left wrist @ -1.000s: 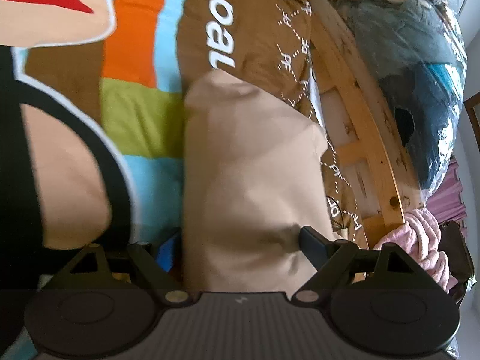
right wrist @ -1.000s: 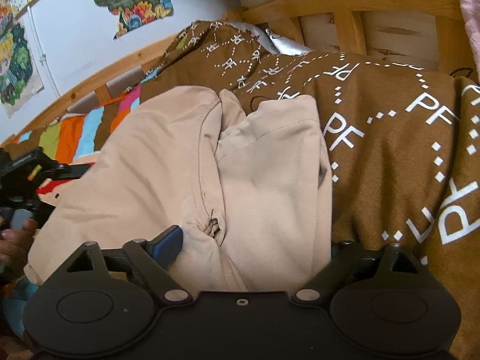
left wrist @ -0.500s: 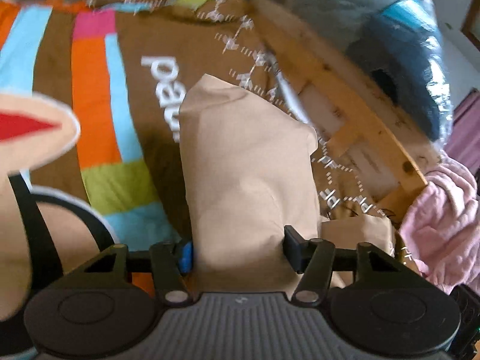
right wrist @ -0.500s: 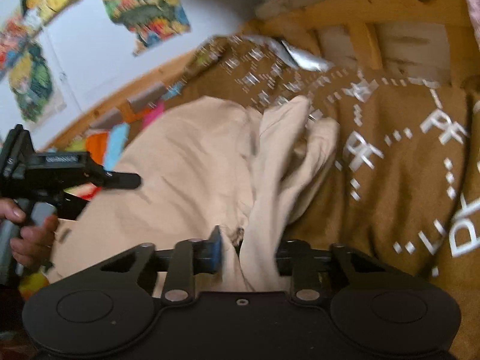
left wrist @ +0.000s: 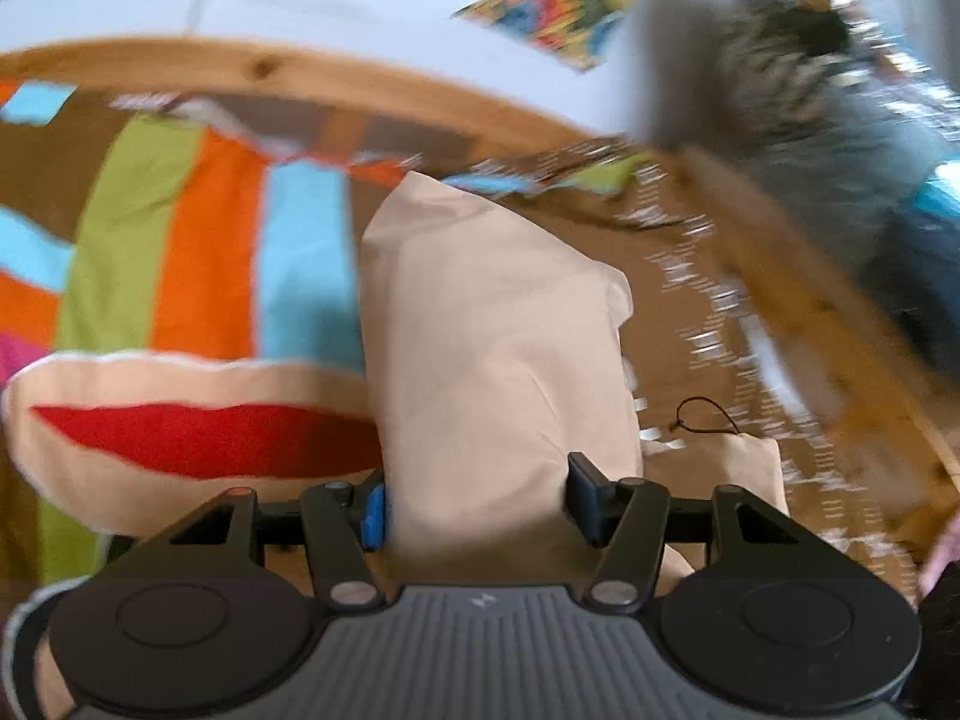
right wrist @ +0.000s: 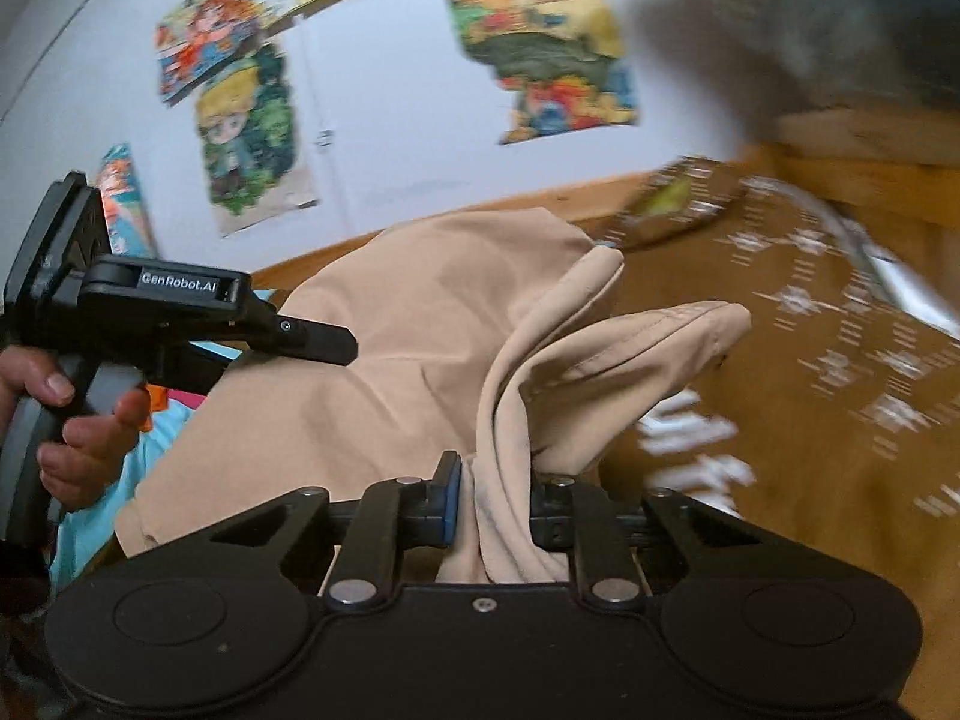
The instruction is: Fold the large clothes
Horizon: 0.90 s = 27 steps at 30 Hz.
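Two grippers held one beige garment (right wrist: 420, 348) above a brown patterned bedspread (right wrist: 810, 420). The right gripper (right wrist: 495, 504) had its jaws closed to a narrow gap on a bunched fold of the fabric, which rose between them and spread away toward the wall. The left gripper (left wrist: 477, 501) had its jaws set wider, with a broad fold of the same garment filling the gap and touching both blue pads (left wrist: 375, 516). In the right wrist view, the person's left hand (right wrist: 84, 426) gripped the left gripper's handle. Cartoon posters (right wrist: 246, 138) hung on the wall beyond a wooden bed rail (left wrist: 360, 78)
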{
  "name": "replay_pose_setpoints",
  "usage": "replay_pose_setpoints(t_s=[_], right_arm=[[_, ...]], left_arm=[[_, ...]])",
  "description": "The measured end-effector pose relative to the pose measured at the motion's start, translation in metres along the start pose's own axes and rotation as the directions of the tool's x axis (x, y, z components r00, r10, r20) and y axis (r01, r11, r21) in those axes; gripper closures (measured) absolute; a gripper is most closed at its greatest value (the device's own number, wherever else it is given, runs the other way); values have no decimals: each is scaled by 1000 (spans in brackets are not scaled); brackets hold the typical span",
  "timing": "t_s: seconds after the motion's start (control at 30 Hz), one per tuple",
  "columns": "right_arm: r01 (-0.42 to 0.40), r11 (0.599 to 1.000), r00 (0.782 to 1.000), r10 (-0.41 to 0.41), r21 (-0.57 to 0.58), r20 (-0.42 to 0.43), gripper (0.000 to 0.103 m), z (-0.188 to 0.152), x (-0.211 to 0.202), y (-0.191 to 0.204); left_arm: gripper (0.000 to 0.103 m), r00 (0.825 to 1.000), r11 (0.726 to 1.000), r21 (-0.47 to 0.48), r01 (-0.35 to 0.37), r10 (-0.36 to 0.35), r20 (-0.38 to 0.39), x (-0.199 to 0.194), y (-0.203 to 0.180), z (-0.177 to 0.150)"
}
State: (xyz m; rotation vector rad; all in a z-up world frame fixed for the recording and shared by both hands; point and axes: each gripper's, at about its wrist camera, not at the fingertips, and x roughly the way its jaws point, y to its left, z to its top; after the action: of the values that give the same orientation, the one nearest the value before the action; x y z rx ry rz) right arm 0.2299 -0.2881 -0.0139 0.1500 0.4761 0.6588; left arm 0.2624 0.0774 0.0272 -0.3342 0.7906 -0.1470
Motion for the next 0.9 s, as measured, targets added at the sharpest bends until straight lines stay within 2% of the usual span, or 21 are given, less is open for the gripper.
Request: replay_pose_setpoints(t_s=[0.07,0.1,0.17,0.2,0.27,0.3,0.37,0.53,0.6,0.67,0.83,0.9], right_arm=[[-16,1000,999,15,-12,-50,84,0,30,5],[-20,1000,995,19,-12,-101,83,-4,47,6],[15,1000,984,-19,-25,-177,80,-14,66,6],[46,998,980,-52,-37,-192,74,-21,70,4],[82,996,978,-86,-29,-190,65,-27,68,-3],[82,997,978,-82,-3,-191,56,-28,66,-9],[87,996,978,-80,30,-191,51,-32,59,-17],[123,992,977,-126,-27,-170,44,-36,50,-8],[133,990,978,-138,-37,-160,42,-38,44,-5],[144,988,978,-150,-55,-147,42,-37,40,-2],[182,981,977,-188,-71,-102,39,-28,23,5],[184,981,979,-189,-63,-74,31,-23,13,10]], left_arm=[[39,997,999,-20,-47,46,-61,22,20,-10],[36,995,997,-39,-72,69,-73,30,28,-17],[32,995,992,-92,-92,87,-57,36,45,-31],[31,995,989,-116,-89,84,-49,37,49,-35],[29,996,988,-124,-90,86,-33,36,49,-41],[28,995,989,-110,-97,95,-28,35,46,-41],[24,991,988,-84,-130,128,-26,36,39,-41],[16,972,970,-70,-235,234,-15,25,24,-41],[9,963,961,-60,-270,271,3,18,16,-42],[6,959,958,-52,-282,283,16,8,7,-43],[5,955,955,-37,-295,296,35,-22,-9,-48],[4,954,955,-40,-293,295,52,-39,-15,-52]])
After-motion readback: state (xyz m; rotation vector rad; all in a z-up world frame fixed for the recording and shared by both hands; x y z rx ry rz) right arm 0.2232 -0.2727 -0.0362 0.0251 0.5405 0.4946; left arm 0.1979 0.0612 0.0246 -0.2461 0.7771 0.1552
